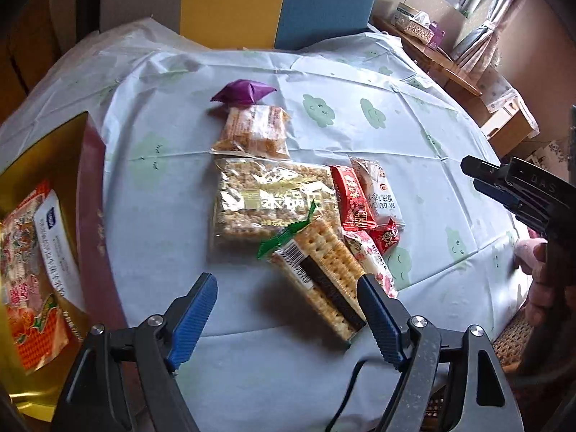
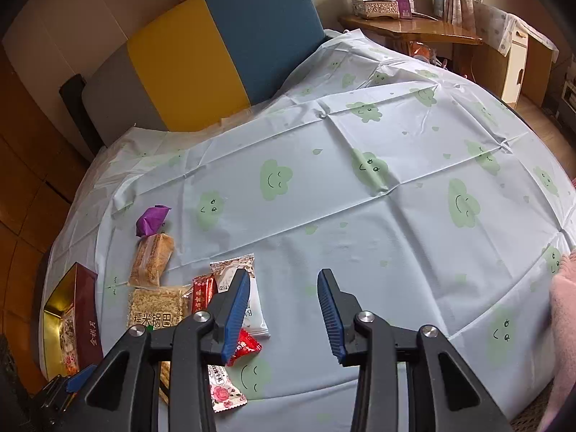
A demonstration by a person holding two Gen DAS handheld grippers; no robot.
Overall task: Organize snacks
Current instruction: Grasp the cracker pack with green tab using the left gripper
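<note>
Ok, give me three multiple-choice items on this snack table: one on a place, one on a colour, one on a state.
1. Where does the purple packet lie?
A. in the box
B. at the far end of the snack row, beyond the orange bar packet
C. on the chair

2. What colour is the box outside?
A. dark red
B. green
C. white

3. How does the left gripper stand?
A. shut on a packet
B. open, holding nothing
C. out of view

Answers: 1 B, it lies farthest from the camera in the left wrist view. 2 A, its wall is maroon, its lining gold. 3 B, its blue fingers stand wide apart above the cracker packet.
</note>
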